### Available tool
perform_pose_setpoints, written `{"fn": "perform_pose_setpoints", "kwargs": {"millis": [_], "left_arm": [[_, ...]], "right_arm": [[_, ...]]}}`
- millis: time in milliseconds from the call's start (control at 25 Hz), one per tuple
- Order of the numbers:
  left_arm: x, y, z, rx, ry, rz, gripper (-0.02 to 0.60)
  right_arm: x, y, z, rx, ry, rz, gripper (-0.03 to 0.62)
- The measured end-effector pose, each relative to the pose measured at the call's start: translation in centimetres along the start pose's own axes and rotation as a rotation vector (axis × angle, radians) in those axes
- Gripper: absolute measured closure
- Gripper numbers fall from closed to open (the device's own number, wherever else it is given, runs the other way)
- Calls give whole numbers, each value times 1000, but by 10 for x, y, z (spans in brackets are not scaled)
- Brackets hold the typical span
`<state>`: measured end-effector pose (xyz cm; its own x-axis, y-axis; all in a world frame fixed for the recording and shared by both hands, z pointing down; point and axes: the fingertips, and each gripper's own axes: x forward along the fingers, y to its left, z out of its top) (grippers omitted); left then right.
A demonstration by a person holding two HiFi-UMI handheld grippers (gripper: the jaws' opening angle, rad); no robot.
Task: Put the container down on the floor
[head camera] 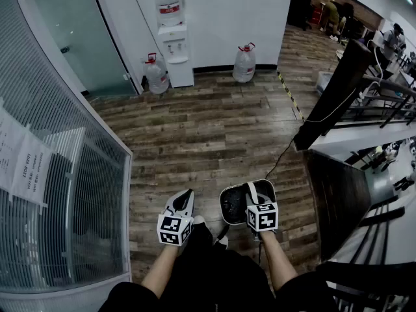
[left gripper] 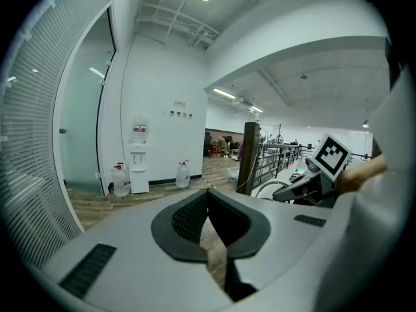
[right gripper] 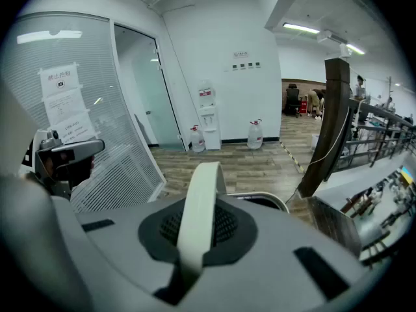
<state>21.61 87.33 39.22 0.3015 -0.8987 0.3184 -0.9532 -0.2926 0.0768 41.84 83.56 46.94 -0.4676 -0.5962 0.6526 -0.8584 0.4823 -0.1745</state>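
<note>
A person looks down at a dark round container with a pale rim (head camera: 235, 208). It hangs by its pale flat strap handle (right gripper: 197, 203) over the brown wood-plank floor (head camera: 214, 129), just ahead of the person's legs. The right gripper (head camera: 252, 199) has its jaws pinched tight on that handle, which arches up between the black pads. The inside of the container is dark, and what it holds cannot be made out.

The left gripper (head camera: 181, 204) is just beside the container but apart from it. Its jaws are pressed together at the tips, with nothing between them.

Well away, against the white wall, stands a white water dispenser (head camera: 175, 57) with a clear upturned water bottle (head camera: 169, 6) on top. A clear red-capped jug (head camera: 156, 75) stands on the floor just beside the dispenser on one side. A second clear red-capped jug (head camera: 244, 64) stands near it on the other side. How full these are cannot be told.
</note>
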Motion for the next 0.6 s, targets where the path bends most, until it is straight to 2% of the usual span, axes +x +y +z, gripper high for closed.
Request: {"fn": "perform_pose_setpoints", "kwargs": {"millis": [240,600], "left_arm": [[0,-12,-2,0,8,-10,568],[-2,-17,-13,1,40,-21,568]], "right_arm": [[-7,-2,-5,11,-9,17,583],[-4,3,-24,53,36,42,583]]}}
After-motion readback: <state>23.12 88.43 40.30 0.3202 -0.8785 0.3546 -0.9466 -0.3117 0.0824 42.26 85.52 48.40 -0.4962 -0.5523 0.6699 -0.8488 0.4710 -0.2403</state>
